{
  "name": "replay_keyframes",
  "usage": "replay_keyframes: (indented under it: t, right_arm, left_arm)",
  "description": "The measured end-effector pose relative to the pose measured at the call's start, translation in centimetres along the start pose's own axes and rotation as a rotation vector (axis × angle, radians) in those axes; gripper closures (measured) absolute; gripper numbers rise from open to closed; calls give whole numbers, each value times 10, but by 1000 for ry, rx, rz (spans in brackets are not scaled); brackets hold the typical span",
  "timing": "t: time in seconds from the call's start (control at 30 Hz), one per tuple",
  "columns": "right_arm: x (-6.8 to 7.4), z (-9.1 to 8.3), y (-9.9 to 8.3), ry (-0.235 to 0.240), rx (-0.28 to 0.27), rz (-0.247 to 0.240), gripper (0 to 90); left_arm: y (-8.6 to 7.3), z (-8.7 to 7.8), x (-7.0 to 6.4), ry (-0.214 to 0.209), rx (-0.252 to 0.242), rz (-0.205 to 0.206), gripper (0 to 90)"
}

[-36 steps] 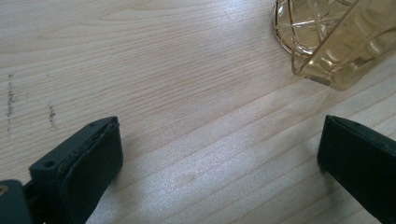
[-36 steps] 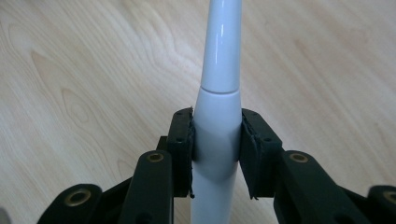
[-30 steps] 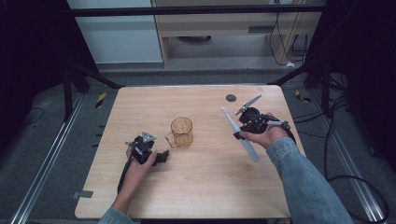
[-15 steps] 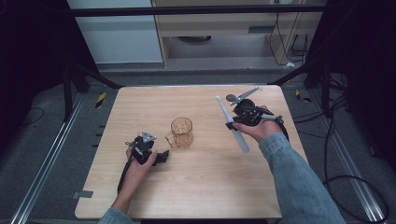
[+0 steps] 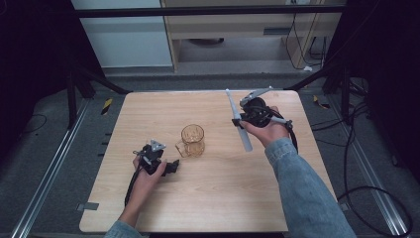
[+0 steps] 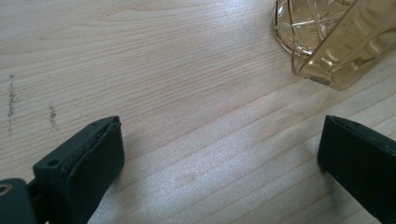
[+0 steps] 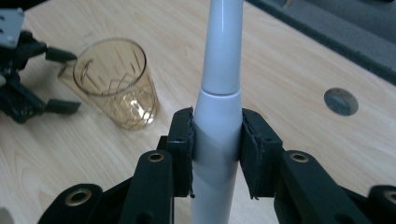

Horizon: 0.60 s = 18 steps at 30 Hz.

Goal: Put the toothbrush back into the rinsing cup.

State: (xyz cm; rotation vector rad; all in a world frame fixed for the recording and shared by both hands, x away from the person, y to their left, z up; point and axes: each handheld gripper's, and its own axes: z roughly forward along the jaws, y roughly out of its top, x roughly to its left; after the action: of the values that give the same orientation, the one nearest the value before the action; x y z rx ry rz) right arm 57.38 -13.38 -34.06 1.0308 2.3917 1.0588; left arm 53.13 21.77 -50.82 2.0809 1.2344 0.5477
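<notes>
the amber glass mug (image 5: 192, 140) stands upright near the middle of the wooden table (image 5: 218, 198) — everything else sits around it. to the mug's right and a little beyond it, the right gripper (image 5: 236, 120) is lifted off the table with its jaws clamped on a white toothbrush handle (image 7: 218, 121) (the slim neck points away from the person). just left of the mug and nearer the person, the left gripper (image 5: 174, 166) rests low on the wood, jaws spread wide with nothing between them — the mug's handle (image 6: 341, 51) lies just ahead.
</notes>
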Motion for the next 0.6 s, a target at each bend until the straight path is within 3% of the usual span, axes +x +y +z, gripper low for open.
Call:
replay_keyframes:
  t: [0.27,0.6]
  right_arm:
    - [7,4,13,-12,-103,20,672]
    - [17,13,25,-13,-129,20,672]
  left_arm:
    - [0,0,0,0,0,0,0]
    - [0,0,0,0,0,0,0]
